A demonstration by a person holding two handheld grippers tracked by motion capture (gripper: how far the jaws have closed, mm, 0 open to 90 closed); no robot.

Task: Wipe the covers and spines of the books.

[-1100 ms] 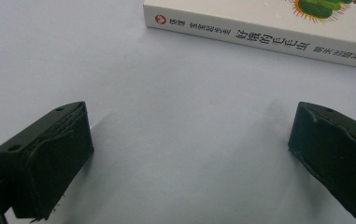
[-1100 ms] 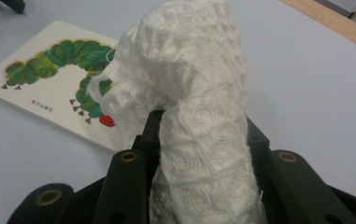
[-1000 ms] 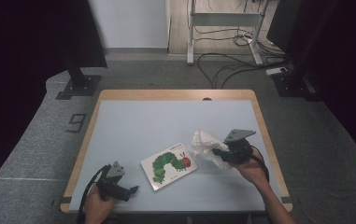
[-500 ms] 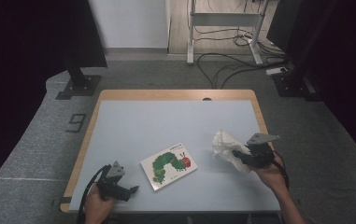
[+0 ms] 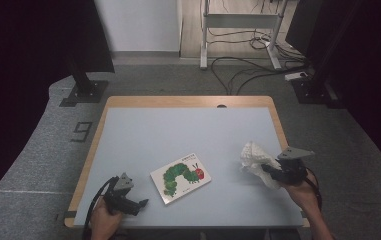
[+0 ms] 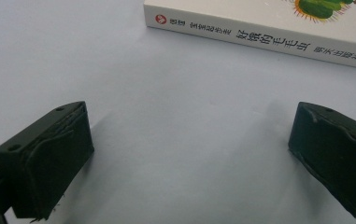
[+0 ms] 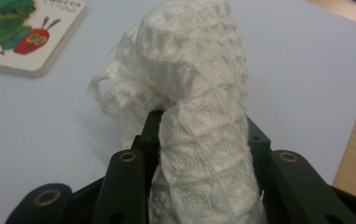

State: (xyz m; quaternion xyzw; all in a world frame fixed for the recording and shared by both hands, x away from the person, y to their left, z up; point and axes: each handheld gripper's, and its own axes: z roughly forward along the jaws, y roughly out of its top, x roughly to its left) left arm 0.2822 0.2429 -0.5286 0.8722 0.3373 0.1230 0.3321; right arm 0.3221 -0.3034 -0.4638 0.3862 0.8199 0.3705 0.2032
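Near the table's (image 5: pixel 128 150) right edge, a crumpled white cloth (image 5: pixel 254 159) is pinched between the closed jaws of the right gripper (image 5: pixel 270 172); the grip should be kept firm and the cloth carried low, clear of the picture book (image 5: pixel 180 177). Left gripper (image 5: pixel 140 204) is rested open and empty on the near left of the table, and is best left there

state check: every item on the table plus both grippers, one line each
white cloth: crumpled, clamped in the right gripper near the table's right edge
right gripper: shut on the white cloth
left gripper: open, nothing between its jaws, low over the table
picture book: closed, flat, cover up, apart from both grippers
table: bears the picture book
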